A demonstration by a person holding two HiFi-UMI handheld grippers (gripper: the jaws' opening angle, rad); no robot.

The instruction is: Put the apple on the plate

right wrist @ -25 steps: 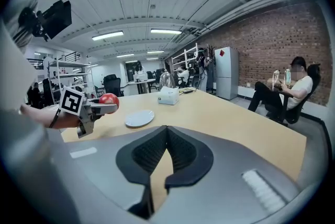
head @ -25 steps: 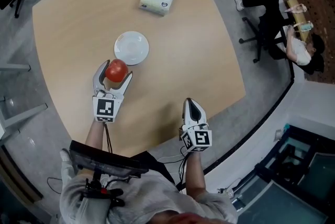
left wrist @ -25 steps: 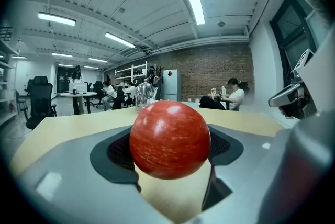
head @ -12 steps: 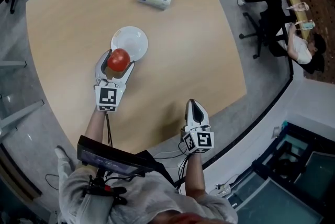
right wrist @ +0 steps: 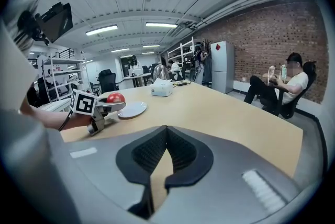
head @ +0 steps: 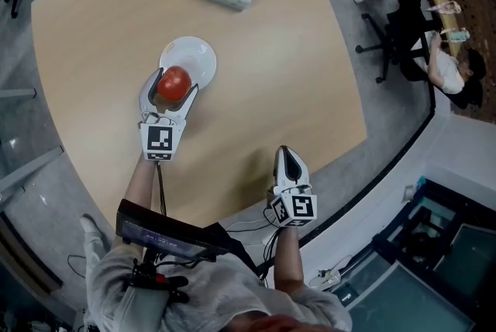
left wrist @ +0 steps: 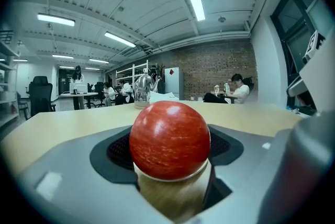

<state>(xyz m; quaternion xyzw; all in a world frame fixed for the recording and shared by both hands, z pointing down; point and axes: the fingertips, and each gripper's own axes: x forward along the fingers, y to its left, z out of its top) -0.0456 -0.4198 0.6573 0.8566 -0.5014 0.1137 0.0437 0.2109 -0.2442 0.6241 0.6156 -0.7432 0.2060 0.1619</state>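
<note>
At the near rim of the plate (head: 195, 51), the left gripper (head: 173, 83), pinching the apple (left wrist: 169, 140), has crept closer, so the drop looks imminent, while the right gripper (head: 285, 160) idles pressed together, empty.

Round red apple (head: 173, 84), gripped in fingers of left gripper (head: 177, 81), at near edge of white plate (head: 191, 55)

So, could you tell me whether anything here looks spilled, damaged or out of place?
Nothing stands out: the apple is whole in the left hand-held gripper by the bare plate; the table shows no spills.
</note>
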